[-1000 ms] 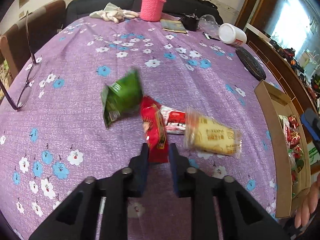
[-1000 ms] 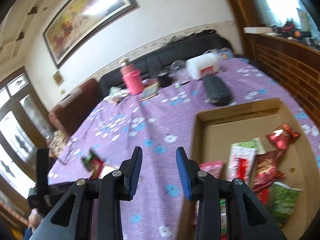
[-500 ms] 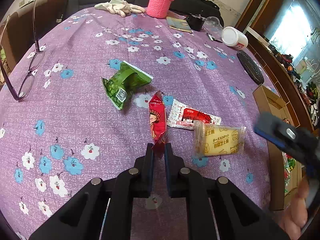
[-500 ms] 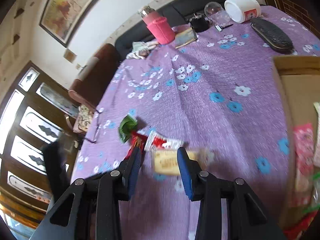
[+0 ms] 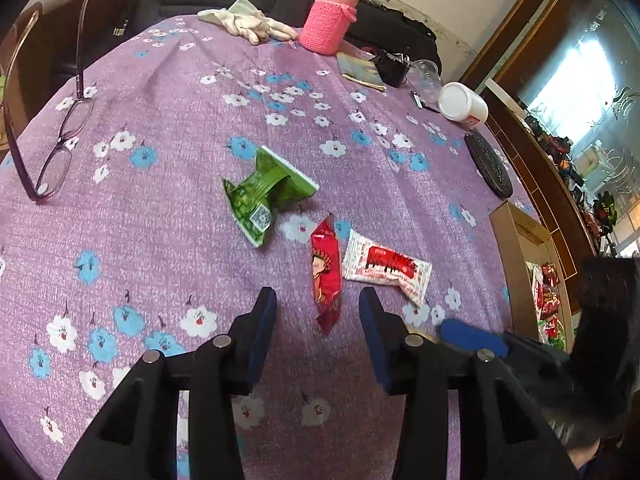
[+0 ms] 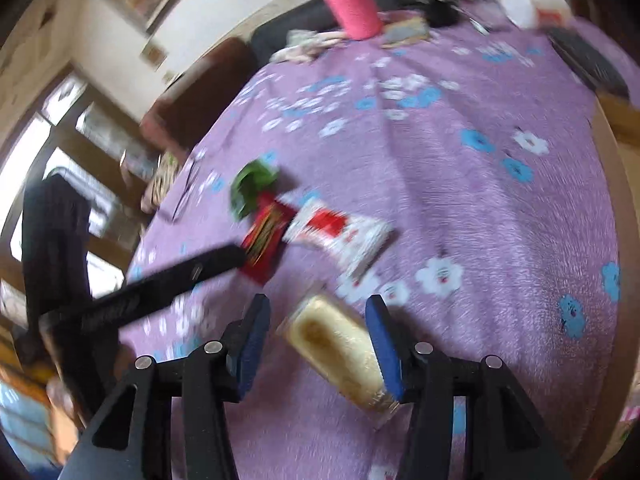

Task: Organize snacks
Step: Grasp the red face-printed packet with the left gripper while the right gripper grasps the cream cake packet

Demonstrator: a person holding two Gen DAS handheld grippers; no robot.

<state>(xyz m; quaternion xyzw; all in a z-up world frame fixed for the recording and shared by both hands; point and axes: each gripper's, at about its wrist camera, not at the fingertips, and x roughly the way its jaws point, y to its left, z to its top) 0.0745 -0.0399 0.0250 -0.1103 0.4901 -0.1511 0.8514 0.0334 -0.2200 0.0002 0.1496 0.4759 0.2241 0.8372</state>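
Centrally on the purple floral tablecloth [image 5: 168, 128] lies the red snack packet [image 5: 326, 276], long axis running from the near edge of the table away toward the pink flask [image 5: 330, 20], its lower tip nearest the left gripper [image 5: 318, 300]. Beside the red packet, on the side toward the cardboard box [image 5: 516, 248], rests a white-and-red packet [image 5: 384, 266], long axis slanting across the table, just apart from it. Beyond the red packet, toward the flask, sits a crumpled green packet [image 5: 264, 194]. Left gripper: jaws opening, moderately apart, the red packet's lower end between the blue pads but not pressed by them. Right gripper [image 6: 318, 334]: jaws opening, moderately wide; a yellow biscuit packet [image 6: 340, 354] lies between them, long axis slanting, one end against the right-hand pad [image 6: 382, 344], clear of the other pad. Whether that contact is a grip cannot be told through the blur.
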